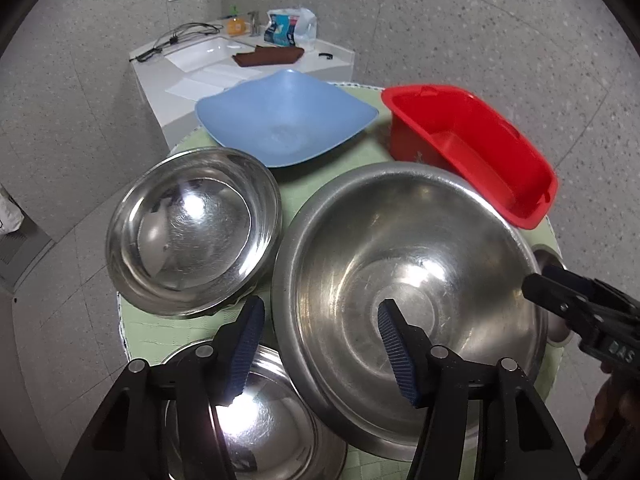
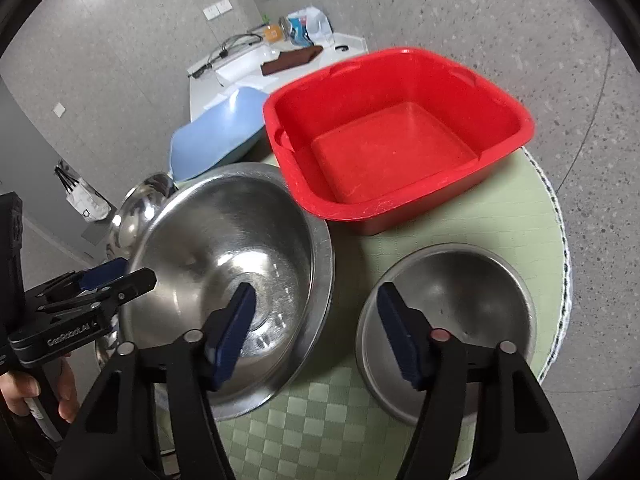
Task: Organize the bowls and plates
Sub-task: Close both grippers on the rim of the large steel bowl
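A large steel bowl [image 1: 404, 280] [image 2: 228, 280] sits mid-table. A medium steel bowl [image 1: 192, 228] stands to its left, another steel bowl [image 1: 256, 420] lies below my left gripper, and a small steel bowl [image 2: 448, 320] stands at its right. A blue square plate [image 1: 286, 116] [image 2: 212, 140] and a red tub [image 1: 472, 148] [image 2: 396, 136] sit at the back. My left gripper [image 1: 320, 344] is open, straddling the large bowl's near-left rim. My right gripper [image 2: 316, 332] is open and empty above the gap between the large and small bowls.
The round table has a green checkered cloth [image 2: 320, 420] with its edge close on the right. A white counter with a sink [image 1: 208, 54], a brown cloth and bottles stands behind. The floor is speckled grey.
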A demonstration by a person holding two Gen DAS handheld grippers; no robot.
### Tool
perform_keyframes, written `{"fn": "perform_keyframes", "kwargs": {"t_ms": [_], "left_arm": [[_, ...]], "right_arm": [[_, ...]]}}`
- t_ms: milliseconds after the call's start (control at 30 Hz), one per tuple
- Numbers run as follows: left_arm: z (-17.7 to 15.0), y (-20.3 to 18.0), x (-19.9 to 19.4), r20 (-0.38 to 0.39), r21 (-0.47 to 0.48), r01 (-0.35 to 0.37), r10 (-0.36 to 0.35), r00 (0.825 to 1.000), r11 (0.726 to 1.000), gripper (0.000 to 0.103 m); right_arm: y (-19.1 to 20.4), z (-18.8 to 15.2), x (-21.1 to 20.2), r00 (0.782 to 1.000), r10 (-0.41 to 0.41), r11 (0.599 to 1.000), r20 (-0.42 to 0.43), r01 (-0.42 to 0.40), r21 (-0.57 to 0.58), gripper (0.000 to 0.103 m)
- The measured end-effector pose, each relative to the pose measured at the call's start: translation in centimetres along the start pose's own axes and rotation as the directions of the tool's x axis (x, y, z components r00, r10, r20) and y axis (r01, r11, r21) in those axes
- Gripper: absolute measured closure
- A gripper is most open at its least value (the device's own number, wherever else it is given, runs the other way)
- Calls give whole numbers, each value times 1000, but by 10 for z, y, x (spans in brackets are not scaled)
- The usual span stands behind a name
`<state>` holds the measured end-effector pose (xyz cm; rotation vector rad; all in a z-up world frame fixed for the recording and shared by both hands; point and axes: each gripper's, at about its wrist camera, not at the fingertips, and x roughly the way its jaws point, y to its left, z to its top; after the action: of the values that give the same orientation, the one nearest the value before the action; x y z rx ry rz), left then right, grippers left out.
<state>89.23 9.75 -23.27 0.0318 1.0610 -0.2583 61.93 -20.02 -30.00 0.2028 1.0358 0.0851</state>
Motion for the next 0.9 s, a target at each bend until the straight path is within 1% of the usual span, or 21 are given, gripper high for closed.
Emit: {"fn": "perform_keyframes", "kwargs": {"t_ms": [67, 100, 167, 200, 233, 267, 367, 400, 433, 467, 567, 767, 900], "left_arm": [[1, 4, 5, -9, -4, 16, -16, 1000, 1000, 60], [2, 8, 8, -12, -5, 23, -23, 1000, 1000, 62], [4, 12, 13, -18, 0, 32, -32, 999, 999, 63], [1, 12, 13, -19, 0, 33, -33, 999, 999, 64], [-1, 12, 13, -22, -1, 34, -34, 999, 999, 68], [0, 13, 15, -25, 1, 36, -36, 999, 999, 69], [1, 18, 23, -35, 2, 39, -39, 999, 999, 71], [1, 16, 23, -35, 1, 40, -39, 999, 999, 74], [0, 16, 23, -34, -1, 42, -42, 999, 999, 76], [-4, 15, 20, -33, -3, 47, -47, 998, 999, 77], [-7, 18, 19, -30, -7, 56, -56, 998, 998, 82], [-18, 17, 6, -17, 12, 75, -75, 997, 997, 82], [-24, 13, -9, -4, 40, 99, -99, 995, 994, 82]], "right_arm": [[0, 2, 7, 1000, 5, 1000, -16, -5, 4, 50], [0, 4, 12, 1000, 11, 1000, -28, -11, 6, 52], [2, 6, 17, 999, 14, 1000, -39, -13, 3, 61], [2, 6, 21, 999, 13, 1000, -48, -12, 4, 63], [3, 7, 23, 998, 17, 1000, -55, -16, 5, 69], [5, 7, 26, 998, 22, 1000, -62, -22, 3, 72], [8, 6, 32, 997, 10, 1000, -77, -10, -4, 74], [8, 6, 34, 997, 8, 1000, -78, -8, -3, 75], [7, 5, 35, 997, 4, 1000, -82, -4, 2, 79], [7, 4, 36, 996, -2, 1000, -84, 3, 9, 81], [6, 0, 35, 996, 0, 1000, -87, 2, 20, 84], [12, -15, 23, 997, -1, 999, -82, 5, 40, 84], [14, -26, 5, 998, -3, 998, -58, 6, 56, 84]]}}
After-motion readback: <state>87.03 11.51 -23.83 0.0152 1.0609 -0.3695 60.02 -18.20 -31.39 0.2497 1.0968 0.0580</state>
